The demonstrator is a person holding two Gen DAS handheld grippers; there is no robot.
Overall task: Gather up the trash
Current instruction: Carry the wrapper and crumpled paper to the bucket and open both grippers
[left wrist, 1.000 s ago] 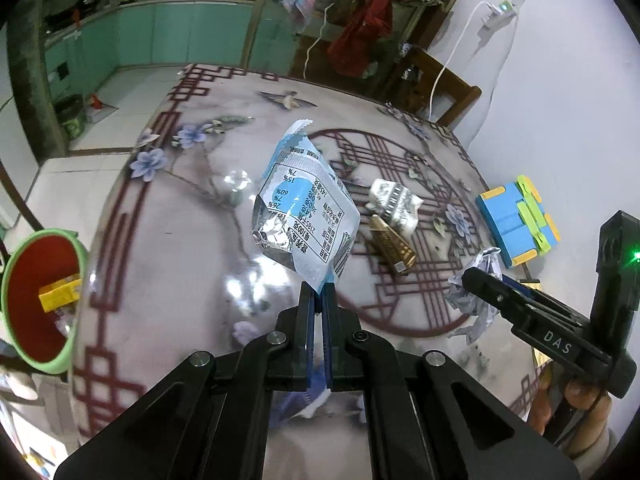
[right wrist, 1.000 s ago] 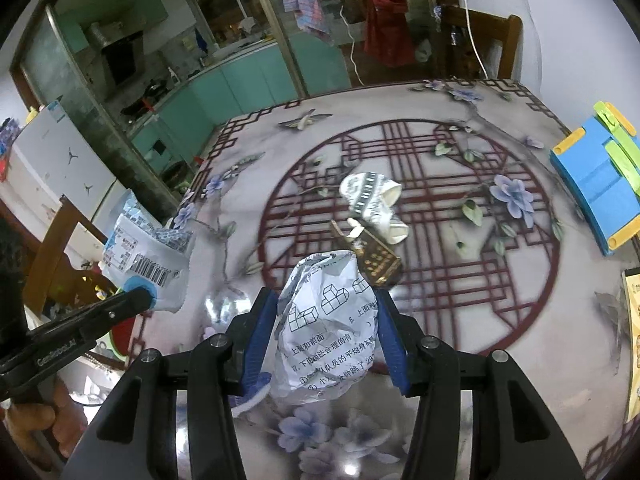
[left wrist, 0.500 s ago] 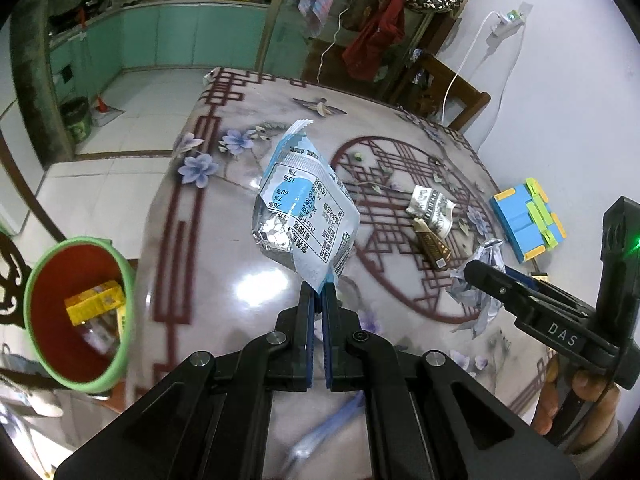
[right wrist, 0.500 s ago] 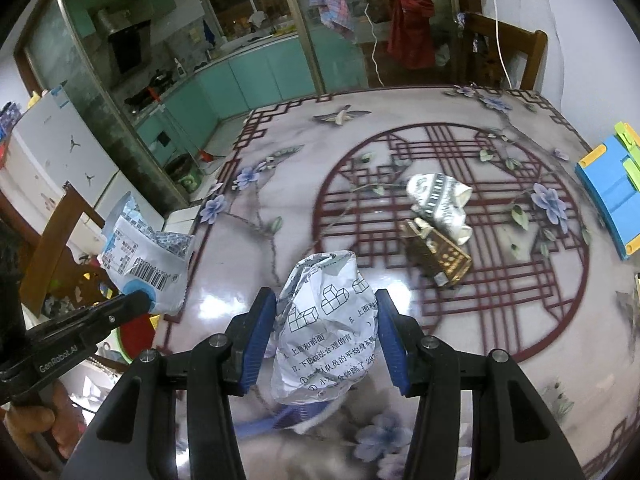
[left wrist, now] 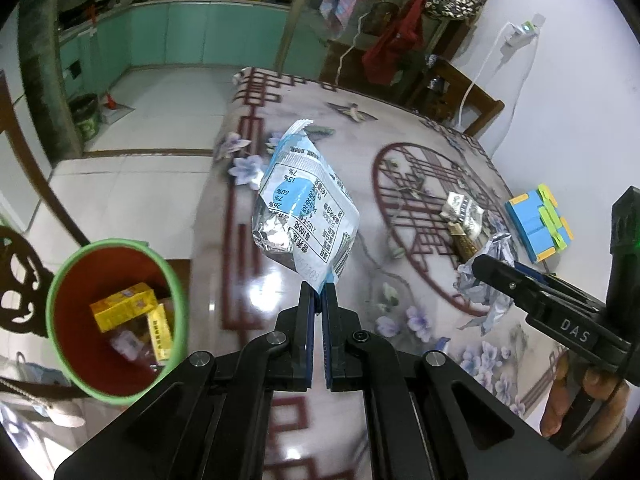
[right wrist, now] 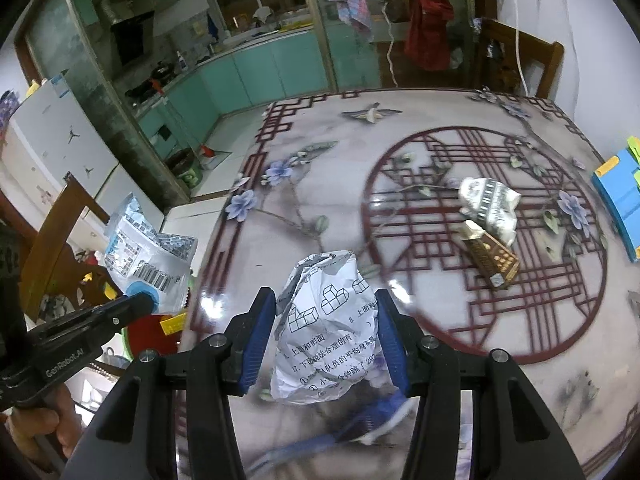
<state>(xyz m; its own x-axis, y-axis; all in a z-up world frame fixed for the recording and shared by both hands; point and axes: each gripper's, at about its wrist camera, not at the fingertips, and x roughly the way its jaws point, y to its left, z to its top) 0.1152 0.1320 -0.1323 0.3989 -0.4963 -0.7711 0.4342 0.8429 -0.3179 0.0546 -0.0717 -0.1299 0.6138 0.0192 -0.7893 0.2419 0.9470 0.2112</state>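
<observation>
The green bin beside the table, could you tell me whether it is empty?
Not empty: the green bin already holds yellow boxes and other scraps.

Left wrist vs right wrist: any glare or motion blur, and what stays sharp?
Left wrist: ceiling-light glare on the glossy table, blurred pattern near the lens, snack bag sharp. Right wrist: glare beside the crumpled paper, which is sharp; blue object beneath it smeared. Fisheye bends both.

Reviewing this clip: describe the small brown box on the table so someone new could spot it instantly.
Start at the big red lattice circle printed on the table. Inside its right half two bits of trash touch: a crumpled white striped wrapper and, just nearer the camera, the small brown box. It is the only dark, straight-edged piece, patterned with gold dots.
</observation>
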